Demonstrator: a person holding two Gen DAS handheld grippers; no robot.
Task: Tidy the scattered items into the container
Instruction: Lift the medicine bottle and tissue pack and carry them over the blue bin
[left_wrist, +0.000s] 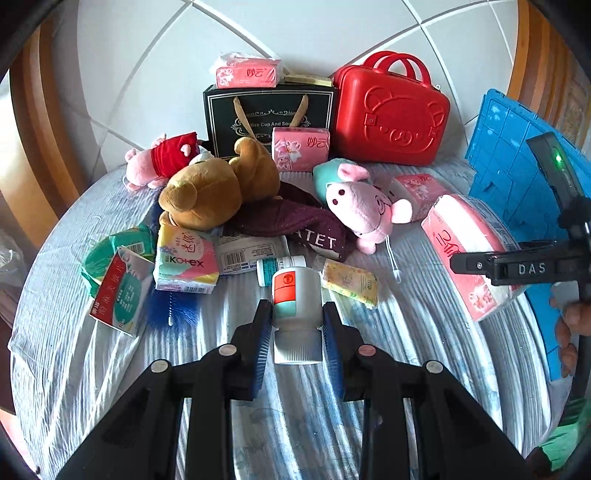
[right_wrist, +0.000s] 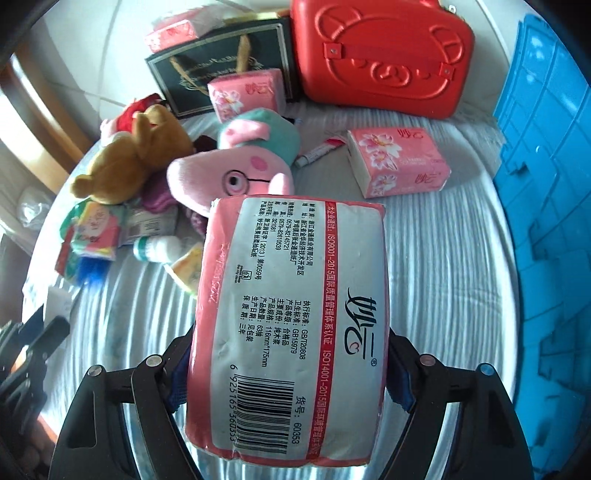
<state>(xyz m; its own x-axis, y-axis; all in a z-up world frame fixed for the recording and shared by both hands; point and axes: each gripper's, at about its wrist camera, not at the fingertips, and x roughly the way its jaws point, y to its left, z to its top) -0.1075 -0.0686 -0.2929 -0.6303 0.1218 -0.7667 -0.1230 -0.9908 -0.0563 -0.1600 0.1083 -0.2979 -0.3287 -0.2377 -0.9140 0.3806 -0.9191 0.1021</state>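
On the striped cloth surface, clutter stays piled at the back: red case, black gift bag, brown bear plush, pink pig plush, several pink tissue packs. Blue container sits at the right edge, lid side visible only, opening not clear from here.

Right tool pinches a big tissue pack across its width, pads pressing both long sides, pack lifted clear of the cloth; pink-and-white wrap, barcode and print facing the camera, soft and slightly squashed. Left tool is pinching a small white bottle, red and teal label, ribbed cap toward the camera, also off the cloth.

Step in hand, likely: carry both to the container. Advice: keep squeeze steady on the soft pack, it can slide; bring each item over the opening before releasing, one tool at a time so they don't collide.
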